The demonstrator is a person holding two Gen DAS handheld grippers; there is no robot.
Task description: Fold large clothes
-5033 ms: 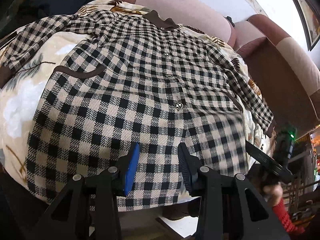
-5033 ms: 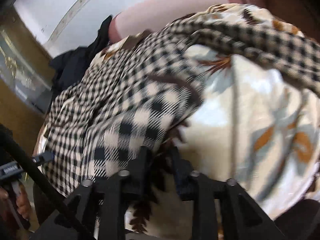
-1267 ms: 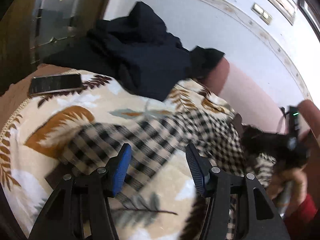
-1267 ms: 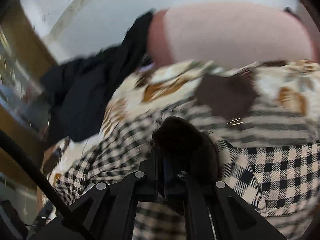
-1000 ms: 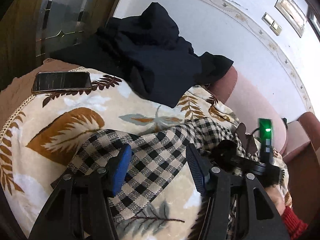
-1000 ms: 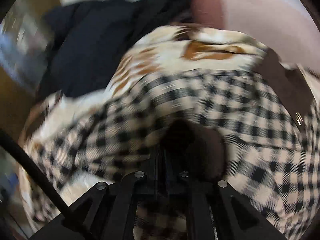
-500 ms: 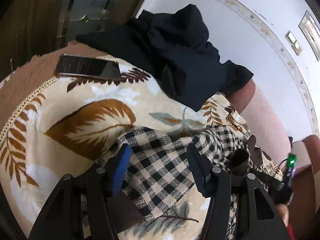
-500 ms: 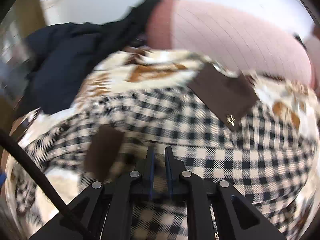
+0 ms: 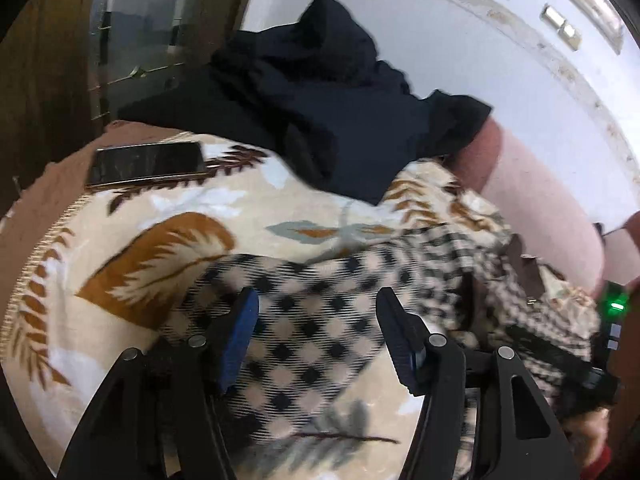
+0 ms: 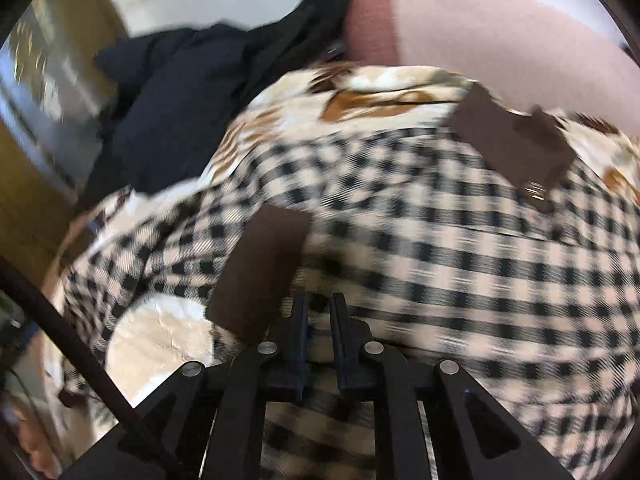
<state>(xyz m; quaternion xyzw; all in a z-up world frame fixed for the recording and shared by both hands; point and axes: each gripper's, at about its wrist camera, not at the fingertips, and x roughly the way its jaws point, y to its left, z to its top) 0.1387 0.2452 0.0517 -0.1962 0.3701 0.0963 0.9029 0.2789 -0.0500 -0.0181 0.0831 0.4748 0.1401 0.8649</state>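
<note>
The left gripper (image 9: 316,320) hovers with jaws apart above the checked shirt (image 9: 304,320) sleeve on the leaf-print blanket (image 9: 120,248). The right gripper (image 10: 320,312), jaws nearly together with nothing visibly between them, sits beside the brown cuff (image 10: 260,272). Lay the sleeve flat and straight across the body before smoothing; beyond lie a phone (image 9: 146,162) and dark garment (image 9: 328,112).

Motion blur smears my checked shirt (image 10: 460,256); its hem runs off frame, and I can't tell whether the right gripper (image 10: 319,312) pinches cloth.
</note>
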